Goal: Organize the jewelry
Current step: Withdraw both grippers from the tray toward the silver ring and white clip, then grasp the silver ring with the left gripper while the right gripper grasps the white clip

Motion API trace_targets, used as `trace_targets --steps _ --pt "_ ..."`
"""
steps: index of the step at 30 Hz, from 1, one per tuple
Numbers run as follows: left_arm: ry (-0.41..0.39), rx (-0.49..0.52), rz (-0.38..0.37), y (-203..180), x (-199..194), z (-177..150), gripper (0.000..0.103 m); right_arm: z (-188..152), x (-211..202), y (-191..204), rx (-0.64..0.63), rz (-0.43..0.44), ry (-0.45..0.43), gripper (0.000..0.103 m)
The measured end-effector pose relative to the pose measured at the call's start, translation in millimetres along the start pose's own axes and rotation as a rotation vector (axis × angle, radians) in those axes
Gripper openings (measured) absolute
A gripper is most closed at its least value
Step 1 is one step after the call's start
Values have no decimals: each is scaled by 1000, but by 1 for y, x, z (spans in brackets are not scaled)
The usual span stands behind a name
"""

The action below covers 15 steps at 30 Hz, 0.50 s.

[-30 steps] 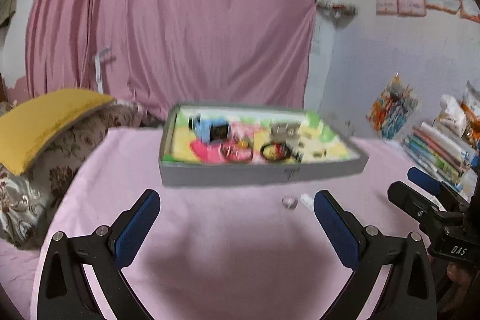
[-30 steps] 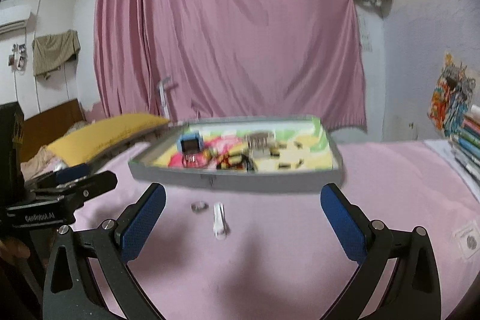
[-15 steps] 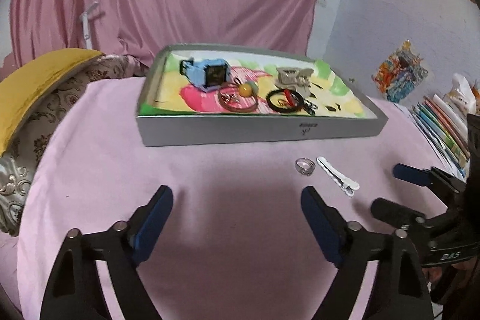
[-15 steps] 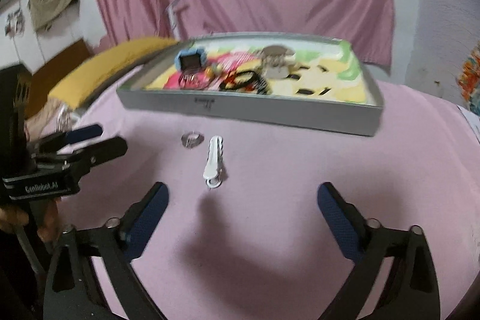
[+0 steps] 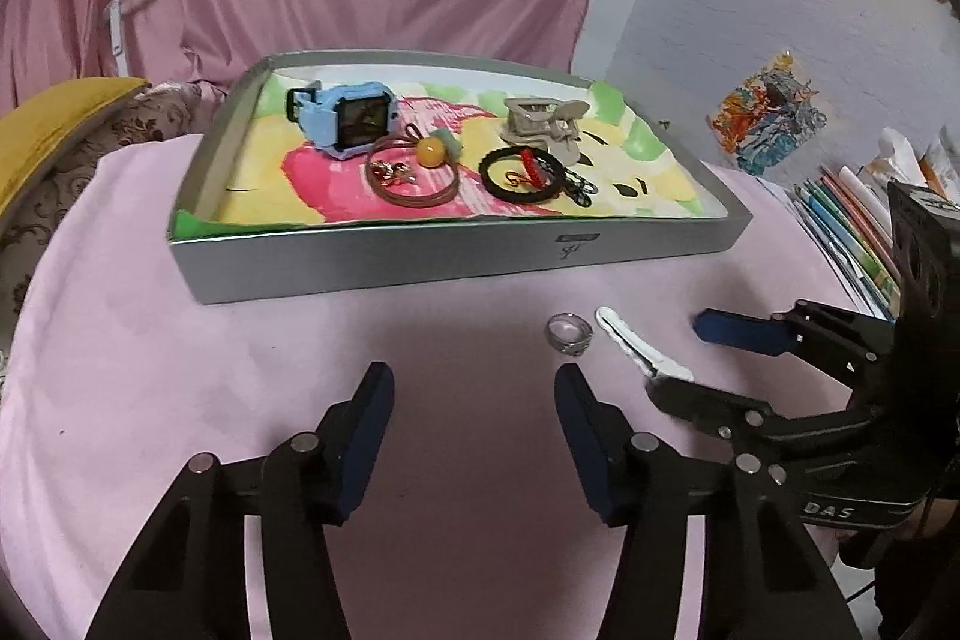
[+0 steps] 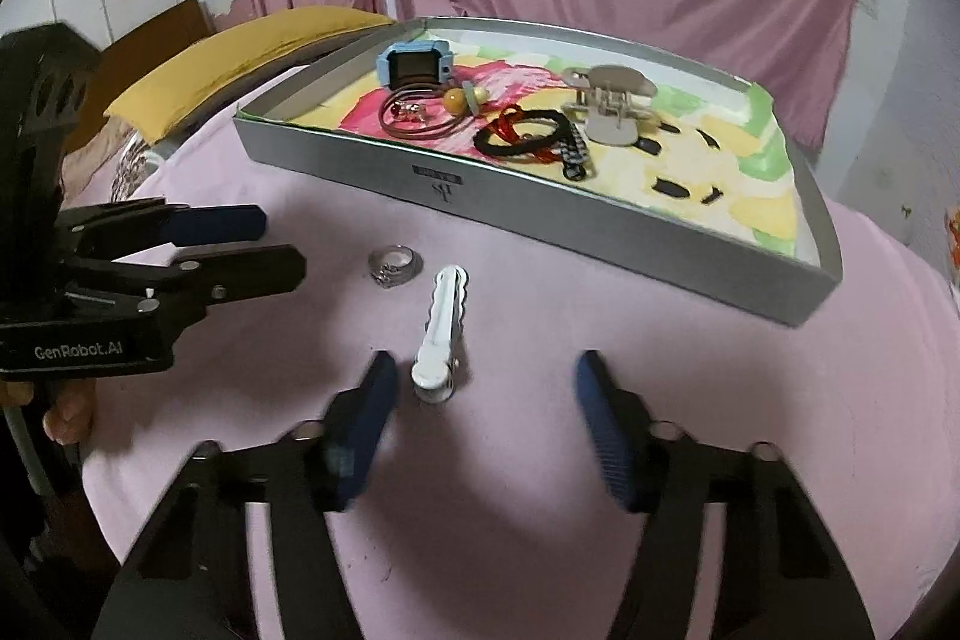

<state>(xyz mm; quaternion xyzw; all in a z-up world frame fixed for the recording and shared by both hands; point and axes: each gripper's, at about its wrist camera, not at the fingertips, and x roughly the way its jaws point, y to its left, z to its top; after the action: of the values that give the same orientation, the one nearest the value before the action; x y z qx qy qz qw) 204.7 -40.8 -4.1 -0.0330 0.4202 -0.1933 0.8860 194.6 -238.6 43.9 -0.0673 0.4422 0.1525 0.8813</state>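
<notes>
Both grippers are matte black frames with blue pads on the fingers [image 5: 366, 436] and round silver screw heads along the arms. White lettering marks each body — "GenRobot.AI" on the left gripper [image 6: 264, 244], "DAS" on the right gripper [image 5: 690, 361].

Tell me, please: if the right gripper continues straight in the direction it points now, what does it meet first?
Probably the pink cloth. The right gripper, jaws apart after closing partway and holding nothing, points down at bare cloth just right of the white hair clip. The clip lies near its left finger, so depth leaves some doubt.

Pink-covered table [image 5: 180, 400] w/ grey tray [image 5: 456, 262], silver ring [image 5: 569, 332] & white clip [image 6: 441, 328].
</notes>
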Motion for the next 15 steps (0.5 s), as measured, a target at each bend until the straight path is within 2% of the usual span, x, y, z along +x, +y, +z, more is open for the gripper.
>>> trace_targets --steps 10,12,15 --pt "24 55 -13 -17 12 9 46 8 2 0 -65 44 -9 30" --pt "27 68 -12 -20 14 10 46 7 2 -2 -66 48 -11 20" --pt "31 83 -14 -25 17 11 46 6 1 -7 -57 58 -12 14"
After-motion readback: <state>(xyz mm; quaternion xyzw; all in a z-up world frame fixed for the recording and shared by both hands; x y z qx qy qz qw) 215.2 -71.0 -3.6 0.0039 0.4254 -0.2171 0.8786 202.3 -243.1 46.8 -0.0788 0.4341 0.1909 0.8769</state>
